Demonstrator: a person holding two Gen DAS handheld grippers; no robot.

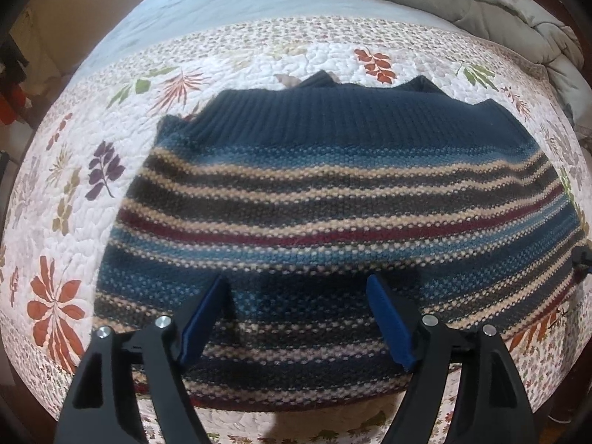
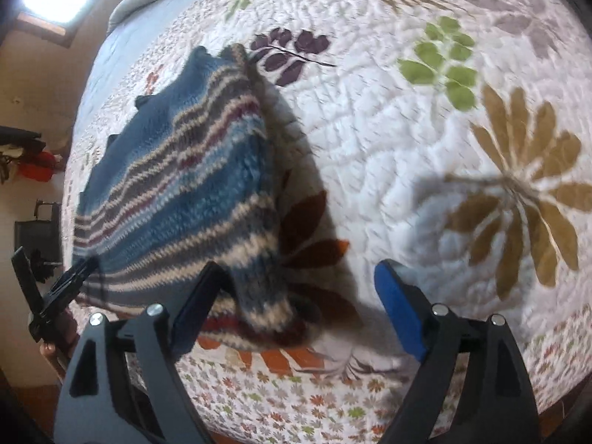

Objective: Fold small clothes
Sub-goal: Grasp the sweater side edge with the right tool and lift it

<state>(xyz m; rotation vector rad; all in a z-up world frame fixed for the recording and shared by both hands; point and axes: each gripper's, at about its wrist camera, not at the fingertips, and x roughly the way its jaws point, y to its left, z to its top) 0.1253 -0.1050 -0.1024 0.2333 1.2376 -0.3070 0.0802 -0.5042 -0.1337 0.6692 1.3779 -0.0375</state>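
Observation:
A striped knit sweater [image 1: 333, 199], in navy, blue, beige and dark red bands, lies folded on the quilt with its plain navy part at the far side. My left gripper [image 1: 296, 314] hovers open over the sweater's near half; the blue pads [image 1: 388, 322] stand wide apart with only flat knit below them. In the right wrist view the sweater [image 2: 177, 185] fills the left side. My right gripper [image 2: 299, 307] is open at its near right corner. That corner lies loose beside the left finger [image 2: 199, 307], and the right pad is over bare quilt.
A white quilt with leaf and flower prints [image 1: 55, 222] covers the bed. A grey-green comforter [image 1: 481, 7] is bunched at the far end. The bed's left edge, a floor with dark objects [image 2: 33, 229] and the other gripper's black frame [image 2: 55, 296] show in the right wrist view.

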